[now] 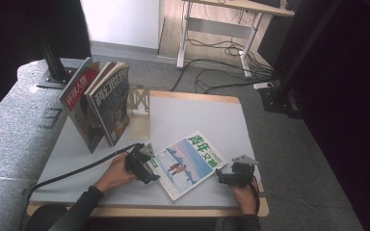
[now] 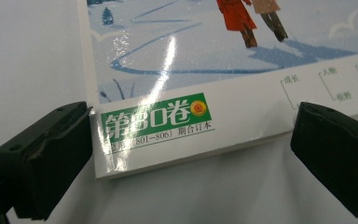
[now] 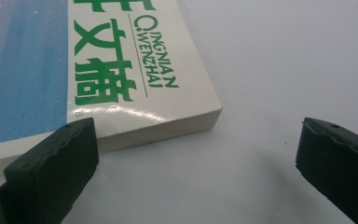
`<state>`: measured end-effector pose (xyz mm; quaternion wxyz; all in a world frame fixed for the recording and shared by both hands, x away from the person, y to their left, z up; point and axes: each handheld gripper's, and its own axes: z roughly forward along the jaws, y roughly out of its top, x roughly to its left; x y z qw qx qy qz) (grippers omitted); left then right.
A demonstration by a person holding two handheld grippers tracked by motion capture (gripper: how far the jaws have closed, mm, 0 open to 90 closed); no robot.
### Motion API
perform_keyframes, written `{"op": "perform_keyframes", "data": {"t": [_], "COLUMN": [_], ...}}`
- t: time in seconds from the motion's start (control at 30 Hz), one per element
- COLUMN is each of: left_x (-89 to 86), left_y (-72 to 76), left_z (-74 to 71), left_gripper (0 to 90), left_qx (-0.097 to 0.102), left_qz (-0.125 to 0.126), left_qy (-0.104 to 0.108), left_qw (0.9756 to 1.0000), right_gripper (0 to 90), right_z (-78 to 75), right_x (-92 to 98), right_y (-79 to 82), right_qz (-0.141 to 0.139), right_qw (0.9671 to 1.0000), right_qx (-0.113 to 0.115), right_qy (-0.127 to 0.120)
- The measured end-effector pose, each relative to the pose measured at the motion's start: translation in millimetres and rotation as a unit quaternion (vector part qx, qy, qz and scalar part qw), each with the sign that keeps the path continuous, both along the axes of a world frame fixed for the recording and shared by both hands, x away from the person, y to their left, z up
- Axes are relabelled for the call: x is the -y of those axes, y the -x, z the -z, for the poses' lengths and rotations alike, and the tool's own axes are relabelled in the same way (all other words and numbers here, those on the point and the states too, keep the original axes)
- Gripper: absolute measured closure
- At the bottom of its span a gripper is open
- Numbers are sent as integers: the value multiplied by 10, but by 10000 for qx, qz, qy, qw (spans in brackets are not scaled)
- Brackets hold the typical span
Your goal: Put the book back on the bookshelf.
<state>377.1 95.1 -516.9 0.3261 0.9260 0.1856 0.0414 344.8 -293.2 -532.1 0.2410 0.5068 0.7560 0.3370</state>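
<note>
With the left gripper point(image 1: 150, 167) and right gripper point(image 1: 221, 176) both spread wide at opposite corners of the flat magazine point(image 1: 189, 163), closing jaws may merely shove it across the table point(image 1: 183, 113) or pinch only its glossy cover.

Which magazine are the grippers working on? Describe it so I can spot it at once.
Start at the grey table top: two magazines stand upright at its far left against a bookend. The one you want is the flat magazine lying near the front edge, between the left gripper and right gripper. Only it lies flat, with a pale blue snow-scene cover and green title characters.
</note>
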Motion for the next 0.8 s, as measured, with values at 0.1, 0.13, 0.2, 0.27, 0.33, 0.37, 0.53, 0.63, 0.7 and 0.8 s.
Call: {"op": "perform_keyframes", "data": {"t": [0.1,0.13,0.2,0.27,0.33,0.37,0.53,0.63,0.7,0.8], "left_x": [-29,-37,-57,-80,-96,-93,-80,-74,-71,-68], "left_y": [38,53,83,109,132,149,230,266,283,315], "left_z": [1,4,10,18,22,20,23,31,32,36], "left_gripper": [0,0,0,0,0,0,0,0,0,0], "left_qx": [-69,-95,-137,-215,-279,-276,-211,-157,-165,-166], "left_qz": [18,17,8,-16,-20,-11,19,3,13,29], "left_qy": [93,139,231,362,446,439,395,421,444,465], "left_qw": [9999,9999,9996,9991,9986,9987,9990,9990,9989,9988], "right_gripper": [0,0,0,0,0,0,0,38,73,72], "right_z": [5,5,1,-1,-5,-7,-12,-23,-43,-82], "right_x": [3,1,-6,-9,-12,-12,-16,-15,-9,3], "right_y": [-55,-72,-106,-142,-180,-199,-273,-263,-230,-163], "right_qz": [55,73,101,112,105,103,116,57,-37,-67], "right_qw": [10000,10000,9999,9999,9999,9999,9999,9999,9999,9999], "right_qx": [-3,1,0,12,14,6,4,29,24,33], "right_qy": [-40,-33,-10,18,38,43,76,87,101,85]}}
